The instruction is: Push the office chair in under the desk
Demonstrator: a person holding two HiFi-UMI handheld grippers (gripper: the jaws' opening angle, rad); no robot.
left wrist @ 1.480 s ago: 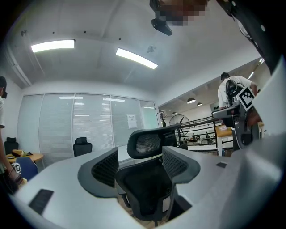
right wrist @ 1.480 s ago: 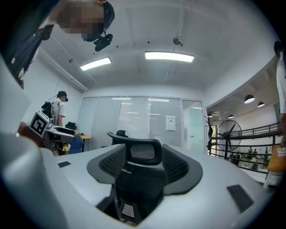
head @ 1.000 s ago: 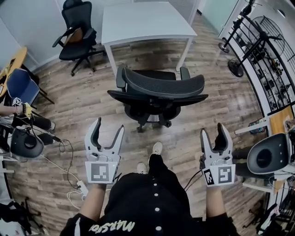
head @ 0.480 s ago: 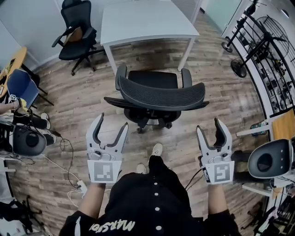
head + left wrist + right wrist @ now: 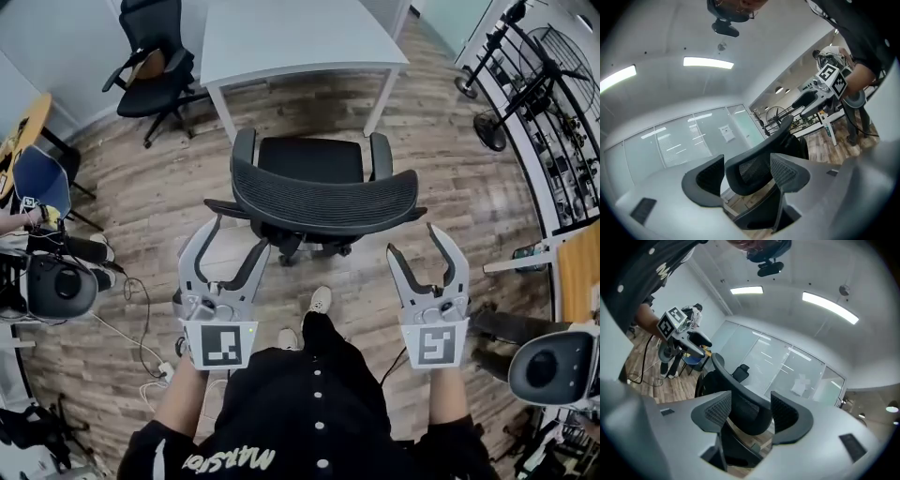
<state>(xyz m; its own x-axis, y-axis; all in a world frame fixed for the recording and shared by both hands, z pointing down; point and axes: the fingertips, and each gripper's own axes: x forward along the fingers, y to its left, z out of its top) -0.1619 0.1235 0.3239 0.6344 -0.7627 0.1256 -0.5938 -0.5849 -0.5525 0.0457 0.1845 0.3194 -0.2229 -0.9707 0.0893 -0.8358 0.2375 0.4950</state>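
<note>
The black mesh office chair (image 5: pixel 323 199) stands in front of me, its backrest toward me and its seat facing the white desk (image 5: pixel 298 39). The seat's front edge lies just short of the desk's near edge. My left gripper (image 5: pixel 237 236) is open, its tips close to the backrest's left end. Likewise open, my right gripper (image 5: pixel 414 241) sits close to the backrest's right end. In the left gripper view the backrest (image 5: pixel 754 161) shows between the spread jaws of the left gripper (image 5: pixel 747 174). The right gripper view has the backrest (image 5: pixel 743 404) between the spread jaws of the right gripper (image 5: pixel 750 414). Whether either touches the chair is unclear.
A second black chair (image 5: pixel 150 61) stands left of the desk by the wall. A blue chair (image 5: pixel 37 178) and cables (image 5: pixel 131 323) lie at the left. Standing fans (image 5: pixel 497 127) and a rack (image 5: pixel 562 141) line the right side. My shoe (image 5: pixel 320 301) is just behind the chair's base.
Both grippers have moved forward and up toward the chair's backrest, and I have stepped closer. The chair now looks nearer to the desk. Both grippers stay open.
</note>
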